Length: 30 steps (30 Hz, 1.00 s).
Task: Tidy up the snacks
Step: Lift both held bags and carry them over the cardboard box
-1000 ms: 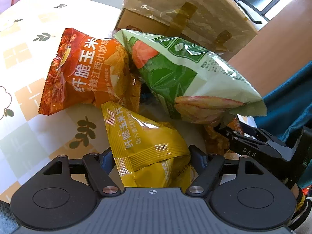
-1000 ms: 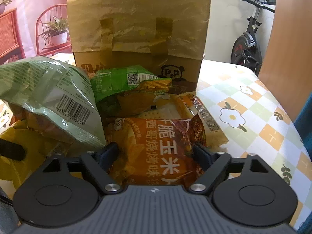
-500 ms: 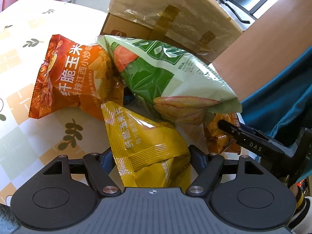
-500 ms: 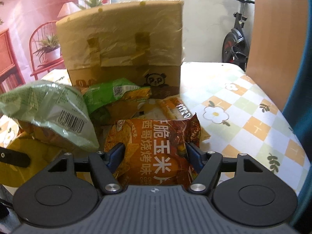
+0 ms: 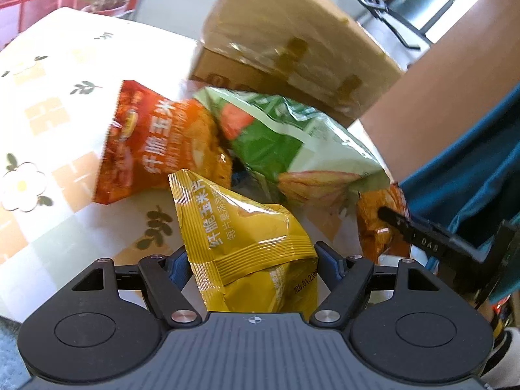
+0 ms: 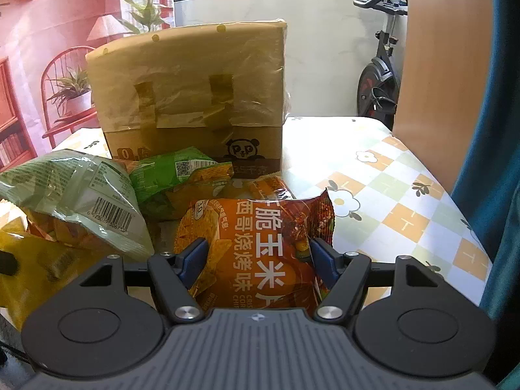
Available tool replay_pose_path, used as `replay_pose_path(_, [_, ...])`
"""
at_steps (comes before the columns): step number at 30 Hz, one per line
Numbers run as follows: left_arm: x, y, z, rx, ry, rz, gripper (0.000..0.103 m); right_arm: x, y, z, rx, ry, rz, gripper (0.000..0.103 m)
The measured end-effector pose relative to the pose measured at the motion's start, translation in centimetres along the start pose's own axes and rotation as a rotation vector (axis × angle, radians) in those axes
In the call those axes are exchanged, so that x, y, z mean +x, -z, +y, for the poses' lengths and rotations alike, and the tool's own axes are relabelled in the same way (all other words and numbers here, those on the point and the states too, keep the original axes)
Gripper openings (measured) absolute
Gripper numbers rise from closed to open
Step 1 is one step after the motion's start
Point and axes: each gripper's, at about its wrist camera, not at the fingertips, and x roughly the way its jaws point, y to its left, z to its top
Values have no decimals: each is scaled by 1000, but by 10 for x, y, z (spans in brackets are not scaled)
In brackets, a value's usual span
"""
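Note:
My left gripper [image 5: 252, 265] is shut on a yellow corn-chip bag [image 5: 247, 237] and holds it above the table. My right gripper [image 6: 258, 258] is shut on a brown-orange corn-chip bag [image 6: 260, 243], lifted off the pile; it also shows in the left wrist view [image 5: 378, 224]. On the table lie a red-orange chip bag [image 5: 156, 143], a large pale-green chip bag [image 5: 292, 149] that also shows in the right wrist view [image 6: 74, 188], and a small bright-green bag [image 6: 175, 175].
A cardboard box [image 6: 195, 97] with taped flaps stands behind the pile on the flower-patterned tablecloth [image 6: 390, 195]. An orange packet [image 6: 269, 188] lies behind the held bag. A brown panel [image 6: 438, 81] and teal cloth [image 6: 497, 130] stand at the right.
My right gripper closed on the brown-orange bag and raised it back from the pile. My left gripper, still gripping the yellow bag, lifted and pulled back a little.

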Motion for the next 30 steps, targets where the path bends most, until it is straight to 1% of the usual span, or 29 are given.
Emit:
replay_pose_path(4, [-15, -7, 9, -49, 12, -10, 78, -6, -5, 2, -5, -2, -24, 71])
replay_pose_path(5, [-20, -10, 11, -54, 15, -24, 78, -8, -7, 2, -7, -2, -34, 71])
replay_pose_path(11, [-51, -21, 11, -8, -18, -120, 78, -17, -21, 3, -11, -4, -81, 71])
replay_pose_path(13, [-57, -26, 12, 2, -36, -137, 78, -18, -24, 4, -16, -2, -89, 71])
replay_pose_path(16, [-63, -29, 16, -6, -68, -157, 78, -16, -27, 4, -16, -2, -89, 71])
replay_pose_path(20, [-73, -35, 24, -33, -69, -198, 78, -14, -28, 5, -10, -7, -87, 71])
replay_pose_path(25, [-70, -48, 15, -8, -73, -249, 78, -14, -36, 4, -7, -12, -104, 71])
replay_pose_path(30, [-65, -56, 8, 7, -53, -254, 78, -11, -42, 5, -5, -14, -111, 71])
